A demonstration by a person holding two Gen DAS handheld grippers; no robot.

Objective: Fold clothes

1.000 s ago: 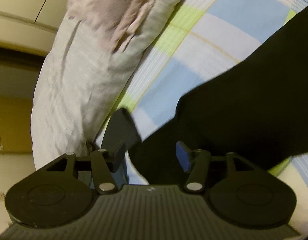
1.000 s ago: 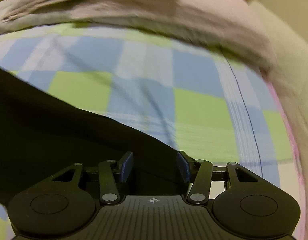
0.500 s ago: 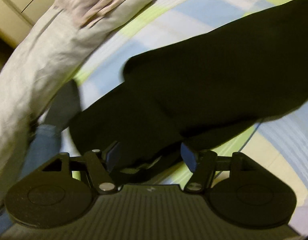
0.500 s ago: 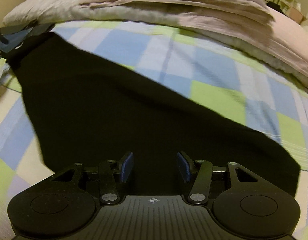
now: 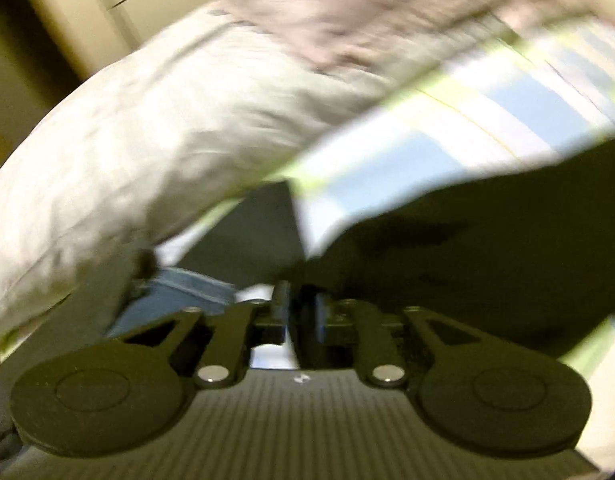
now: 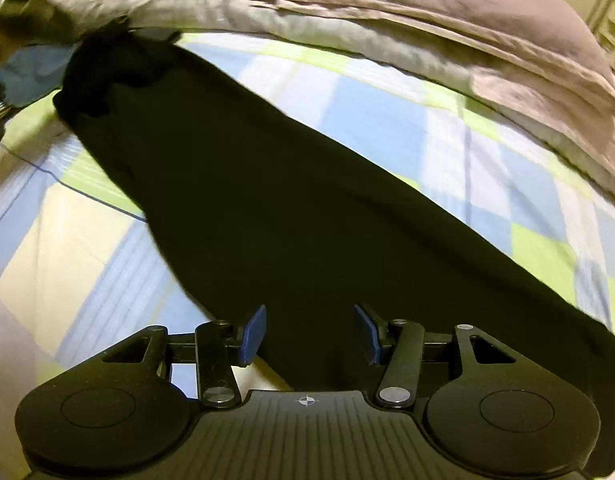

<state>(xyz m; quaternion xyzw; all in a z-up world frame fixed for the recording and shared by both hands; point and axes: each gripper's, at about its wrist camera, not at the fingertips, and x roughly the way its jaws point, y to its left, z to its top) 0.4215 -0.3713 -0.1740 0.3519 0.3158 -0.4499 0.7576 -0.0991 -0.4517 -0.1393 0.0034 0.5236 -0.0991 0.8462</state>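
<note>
The black garment point(image 6: 291, 200) lies as a long dark band diagonally across the checked bedsheet point(image 6: 371, 120), one end bunched near the pillow point(image 6: 187, 4), the other running under the right gripper point(image 6: 307, 334).

Change noted: half a second ago the left gripper point(image 5: 301, 310) stood with fingers apart over the cloth's end; its fingers are now drawn nearly together with dark cloth between them, so it appears clenched on the garment's edge point(image 5: 467, 248). The left view is heavily blurred, indicating fast motion. The right gripper's fingers remain spread, holding nothing, with cloth lying between them.

Judgement: one end is now secured. The right end still needs gripping before a fold can be carried over.

Blue denim point(image 5: 175, 292) lies beside the left gripper.
</note>
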